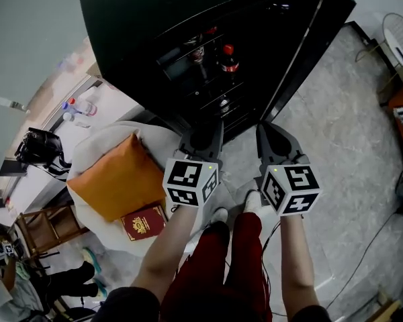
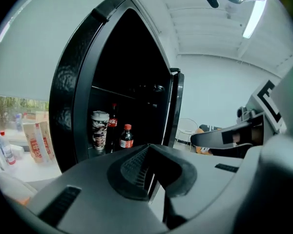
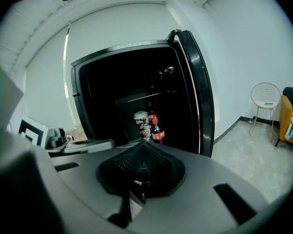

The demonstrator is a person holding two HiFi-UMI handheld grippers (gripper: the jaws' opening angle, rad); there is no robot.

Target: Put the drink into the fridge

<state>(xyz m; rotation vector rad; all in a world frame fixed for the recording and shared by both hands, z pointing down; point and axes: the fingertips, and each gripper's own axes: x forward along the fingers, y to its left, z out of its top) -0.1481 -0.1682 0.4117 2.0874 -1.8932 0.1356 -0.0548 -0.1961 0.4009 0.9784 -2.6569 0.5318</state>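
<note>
Facing the open fridge [image 1: 134, 25], the left tool [image 1: 202, 138] and right tool [image 1: 277, 141] are each pressed together and empty, while the upright cola bottle [image 1: 228, 60] stands on a shelf [image 1: 211, 91] inside, ahead between them.

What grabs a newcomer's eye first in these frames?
The tall black fridge stands open at the top of the head view, with a patterned cup and a small cola bottle on a shelf inside. Just in front of it, the left gripper and right gripper hang side by side, both shut and empty. To the left, an orange cushion lies on a white seat.
</note>
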